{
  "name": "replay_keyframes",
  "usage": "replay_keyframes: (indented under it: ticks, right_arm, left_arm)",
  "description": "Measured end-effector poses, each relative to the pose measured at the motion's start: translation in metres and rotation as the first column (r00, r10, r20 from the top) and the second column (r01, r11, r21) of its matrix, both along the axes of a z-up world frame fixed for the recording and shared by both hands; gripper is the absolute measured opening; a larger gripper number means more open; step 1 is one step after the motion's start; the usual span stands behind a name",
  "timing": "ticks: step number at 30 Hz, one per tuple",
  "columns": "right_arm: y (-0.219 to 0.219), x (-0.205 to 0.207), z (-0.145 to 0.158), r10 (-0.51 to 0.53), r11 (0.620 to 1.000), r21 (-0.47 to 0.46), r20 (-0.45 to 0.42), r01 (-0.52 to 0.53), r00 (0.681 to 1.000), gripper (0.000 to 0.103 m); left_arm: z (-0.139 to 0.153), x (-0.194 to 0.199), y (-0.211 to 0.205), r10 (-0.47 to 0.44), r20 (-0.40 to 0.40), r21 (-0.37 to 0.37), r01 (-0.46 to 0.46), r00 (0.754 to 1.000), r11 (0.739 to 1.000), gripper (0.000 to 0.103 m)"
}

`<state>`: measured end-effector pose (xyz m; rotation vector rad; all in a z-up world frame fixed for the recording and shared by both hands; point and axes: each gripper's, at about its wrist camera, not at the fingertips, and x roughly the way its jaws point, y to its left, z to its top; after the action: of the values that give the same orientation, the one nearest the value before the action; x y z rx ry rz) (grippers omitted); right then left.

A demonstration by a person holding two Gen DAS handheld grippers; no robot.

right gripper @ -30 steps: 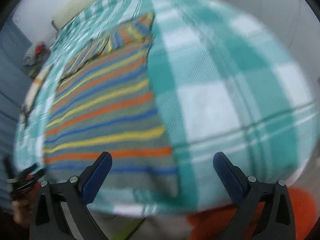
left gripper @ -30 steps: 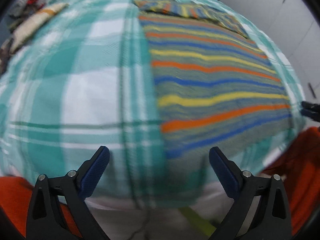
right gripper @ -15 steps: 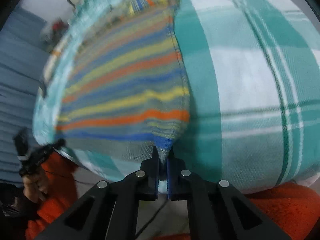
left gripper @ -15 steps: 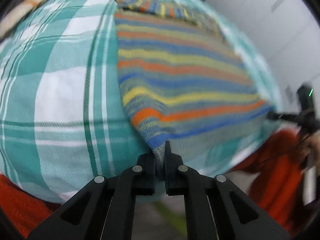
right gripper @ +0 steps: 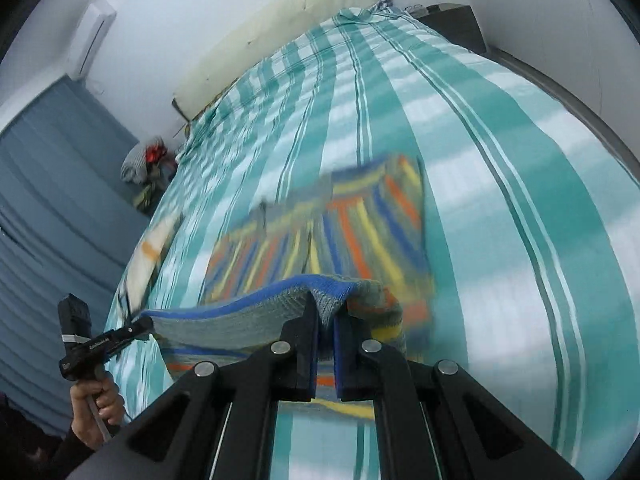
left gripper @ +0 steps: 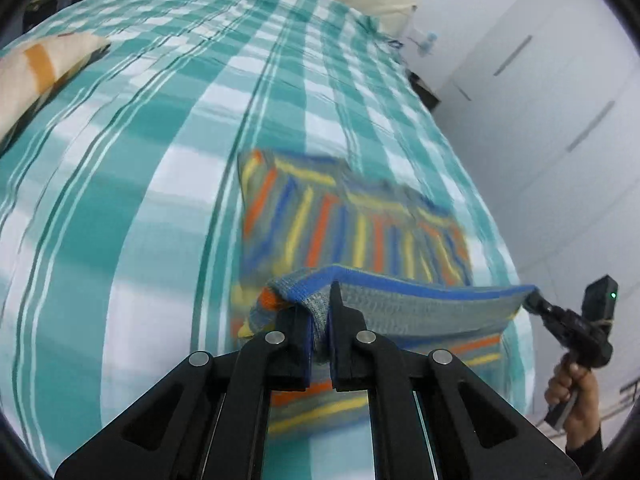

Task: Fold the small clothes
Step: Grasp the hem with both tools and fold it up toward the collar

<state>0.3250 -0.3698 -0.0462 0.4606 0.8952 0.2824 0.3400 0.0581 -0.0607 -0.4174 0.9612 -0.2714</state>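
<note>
We have the left claw (left gripper: 319, 328) and right claw (right gripper: 327, 330) each clamped tight on a near hem corner of the striped garment (left gripper: 356, 236), hem lifted above the bed (left gripper: 120, 200). Fold only started: hem not yet laid over far half.

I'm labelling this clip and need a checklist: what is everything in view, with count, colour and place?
striped garment: one, grey with orange, yellow and blue stripes, on the bed, near hem lifted.
bed sheet: one, teal and white check, covering the bed.
pillow: one, cream with an orange band, on the bed's left side.
headboard cushion: one, cream, at the far end.
clothes pile: one, grey and red, beside the bed.
curtain: one, blue, along the left wall.
left gripper: black, blue fingers, shut on the hem's left corner.
right gripper: same, shut on its right corner.
</note>
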Motion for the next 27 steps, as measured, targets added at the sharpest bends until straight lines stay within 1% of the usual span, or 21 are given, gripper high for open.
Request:
replay_keyframes:
  ticks: [3, 5, 7, 10, 12, 13, 14, 15, 16, 17, 18, 19, 21, 22, 24, 25, 26, 27]
  right_arm:
    - [-0.007, 0.058, -0.006, -0.018, 1.000, 0.005, -0.017, 0.018, 1.000, 0.006]
    - [-0.010, 0.092, -0.019, -0.029, 1.000, 0.009, -0.044, 0.029, 0.999, 0.006]
    - [-0.016, 0.120, -0.032, -0.043, 0.999, 0.009, -0.074, 0.044, 0.996, 0.006]
    - [-0.026, 0.150, -0.051, -0.049, 0.998, 0.022, -0.105, 0.052, 0.993, 0.006]
    - [-0.031, 0.170, -0.064, -0.055, 0.997, 0.053, -0.109, 0.061, 0.993, 0.006]
    - [-0.034, 0.178, -0.070, -0.058, 0.994, 0.083, -0.103, 0.066, 0.993, 0.009]
    - [-0.037, 0.184, -0.075, -0.076, 0.990, 0.112, -0.087, 0.085, 0.993, 0.010]
    - [-0.041, 0.186, -0.077, -0.108, 0.985, 0.124, -0.073, 0.117, 0.991, 0.019]
    - [-0.046, 0.190, -0.078, -0.145, 0.979, 0.138, -0.064, 0.152, 0.987, 0.032]
    - [-0.053, 0.191, -0.079, -0.190, 0.968, 0.157, -0.058, 0.197, 0.980, 0.037]
    - [-0.055, 0.193, -0.079, -0.212, 0.962, 0.162, -0.054, 0.218, 0.976, 0.039]
    - [-0.058, 0.192, -0.077, -0.231, 0.958, 0.164, -0.044, 0.235, 0.972, 0.039]
    - [-0.058, 0.189, -0.070, -0.227, 0.964, 0.136, -0.022, 0.228, 0.974, 0.039]
    - [-0.056, 0.186, -0.066, -0.213, 0.971, 0.110, -0.010, 0.212, 0.977, 0.039]
    - [-0.047, 0.176, -0.056, -0.162, 0.986, 0.037, 0.015, 0.161, 0.987, 0.039]
    - [-0.038, 0.167, -0.049, -0.109, 0.994, -0.006, 0.035, 0.110, 0.993, 0.039]
    - [-0.030, 0.158, -0.044, -0.061, 0.997, -0.037, 0.049, 0.063, 0.997, 0.039]
    - [-0.018, 0.147, -0.040, 0.007, 0.997, -0.075, 0.062, -0.002, 0.998, 0.039]
  left_arm:
    - [-0.012, 0.042, -0.001, 0.010, -0.027, 0.014, -0.009, 1.000, 1.000, 0.004]
    - [-0.023, 0.073, -0.003, 0.015, -0.048, 0.028, -0.014, 0.999, 0.999, 0.004]
    - [-0.031, 0.095, -0.007, 0.012, -0.057, 0.047, -0.010, 0.998, 0.999, 0.004]
    - [-0.042, 0.126, -0.011, 0.006, -0.079, 0.069, -0.001, 0.997, 0.998, 0.006]
    - [-0.051, 0.145, -0.010, 0.022, -0.099, 0.074, -0.015, 0.995, 0.997, 0.010]
    - [-0.055, 0.154, -0.008, 0.039, -0.098, 0.069, -0.032, 0.994, 0.997, 0.015]
    - [-0.056, 0.162, -0.004, 0.066, -0.088, 0.060, -0.061, 0.994, 0.996, 0.035]
    - [-0.055, 0.167, -0.001, 0.090, -0.076, 0.060, -0.085, 0.993, 0.995, 0.062]
    - [-0.053, 0.169, 0.002, 0.116, -0.061, 0.061, -0.112, 0.991, 0.992, 0.072]
    - [-0.050, 0.170, 0.006, 0.146, -0.042, 0.059, -0.144, 0.988, 0.988, 0.080]
    - [-0.045, 0.170, 0.011, 0.169, -0.021, 0.049, -0.168, 0.985, 0.985, 0.080]
    - [-0.042, 0.168, 0.014, 0.179, -0.013, 0.040, -0.178, 0.984, 0.983, 0.080]
    - [-0.036, 0.159, 0.016, 0.173, 0.004, 0.045, -0.173, 0.985, 0.984, 0.080]
    - [-0.032, 0.149, 0.013, 0.155, 0.020, 0.069, -0.156, 0.988, 0.985, 0.080]
    - [-0.025, 0.126, -0.001, 0.084, 0.059, 0.110, -0.090, 0.995, 0.990, 0.080]
    - [-0.023, 0.112, -0.011, 0.034, 0.078, 0.127, -0.044, 0.996, 0.991, 0.080]
    - [-0.022, 0.090, -0.027, -0.047, 0.100, 0.156, 0.031, 0.994, 0.987, 0.080]
    - [-0.025, 0.074, -0.039, -0.111, 0.111, 0.183, 0.090, 0.988, 0.979, 0.082]
